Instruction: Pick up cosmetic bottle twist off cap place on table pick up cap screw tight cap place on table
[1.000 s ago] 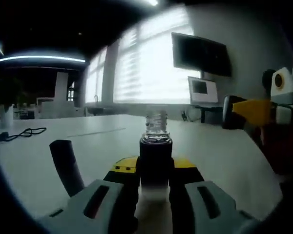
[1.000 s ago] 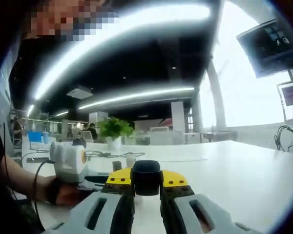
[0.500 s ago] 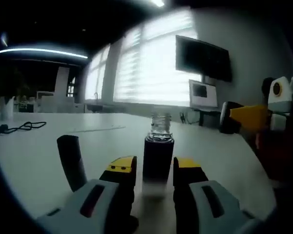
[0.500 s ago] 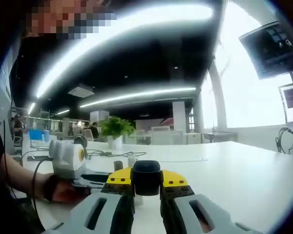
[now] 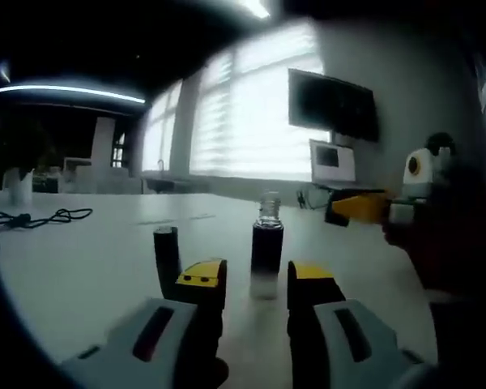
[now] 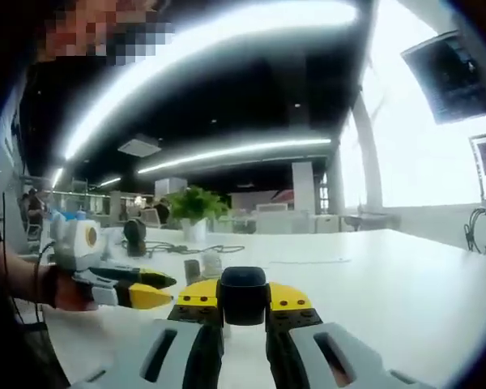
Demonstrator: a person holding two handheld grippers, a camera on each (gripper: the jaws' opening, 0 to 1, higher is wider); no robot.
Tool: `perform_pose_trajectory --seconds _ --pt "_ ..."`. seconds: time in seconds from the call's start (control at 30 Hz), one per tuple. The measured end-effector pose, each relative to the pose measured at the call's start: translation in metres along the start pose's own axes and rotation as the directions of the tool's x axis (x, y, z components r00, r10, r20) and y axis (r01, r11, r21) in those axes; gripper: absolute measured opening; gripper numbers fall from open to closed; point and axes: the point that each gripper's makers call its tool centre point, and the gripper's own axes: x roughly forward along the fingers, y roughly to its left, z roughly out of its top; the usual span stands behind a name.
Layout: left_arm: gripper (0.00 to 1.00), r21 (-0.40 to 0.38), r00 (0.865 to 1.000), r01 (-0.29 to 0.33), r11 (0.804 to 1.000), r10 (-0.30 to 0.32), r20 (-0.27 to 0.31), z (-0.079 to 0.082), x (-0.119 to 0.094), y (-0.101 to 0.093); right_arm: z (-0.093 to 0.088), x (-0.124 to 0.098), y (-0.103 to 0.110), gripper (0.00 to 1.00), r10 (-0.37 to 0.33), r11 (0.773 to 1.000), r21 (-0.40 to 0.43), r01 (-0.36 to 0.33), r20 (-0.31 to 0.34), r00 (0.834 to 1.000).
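Observation:
The cosmetic bottle (image 5: 266, 247), dark with a clear threaded neck and no cap, stands upright on the white table (image 5: 81, 271). My left gripper (image 5: 257, 279) is open, its yellow-tipped jaws a short way back from the bottle and apart from it. The black cap (image 6: 243, 296) sits clamped between the yellow tips of my right gripper (image 6: 243, 301), held above the table. In the left gripper view the right gripper (image 5: 344, 209) hangs right of the bottle. In the right gripper view the left gripper (image 6: 155, 288) comes in from the left, held by a hand.
A dark upright cylinder (image 5: 168, 251) stands on the table just left of the bottle. A black cable (image 5: 40, 219) lies far left. A monitor (image 5: 332, 162) and a wall screen (image 5: 332, 101) are beyond the table. A potted plant (image 6: 196, 207) stands far off.
My left gripper opened, let go of the bottle and drew back, leaving it standing on the table. The right gripper kept its hold on the cap.

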Motion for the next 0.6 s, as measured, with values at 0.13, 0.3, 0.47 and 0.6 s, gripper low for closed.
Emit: perform_pose_trajectory --seconds 0.13,0.3,0.47,0.6 --pt "0.2 -0.011 1.0 -0.021 1.0 0.021 0.017 -0.004 -0.016 0.004 -0.01 0.008 -0.009 0.13 0.0 0.999 0.036 0.0 -0.02 1.0" --pt "0.18 0.025 0.997 -0.018 1.0 0.016 0.07 0.004 -0.023 -0.004 -0.031 0.017 -0.017 0.13 -0.025 1.0 -0.006 0.025 -0.089 0.996" --pt "0.18 0.052 0.999 -0.018 0.999 0.016 0.034 -0.003 -0.02 -0.007 -0.065 0.026 -0.02 0.13 -0.039 0.998 -0.053 0.029 -0.215 0.976" --pt "0.17 0.054 0.999 -0.01 0.998 0.007 0.051 0.0 -0.021 -0.008 -0.075 0.031 -0.018 0.13 -0.04 0.999 -0.035 0.032 -0.238 0.971"
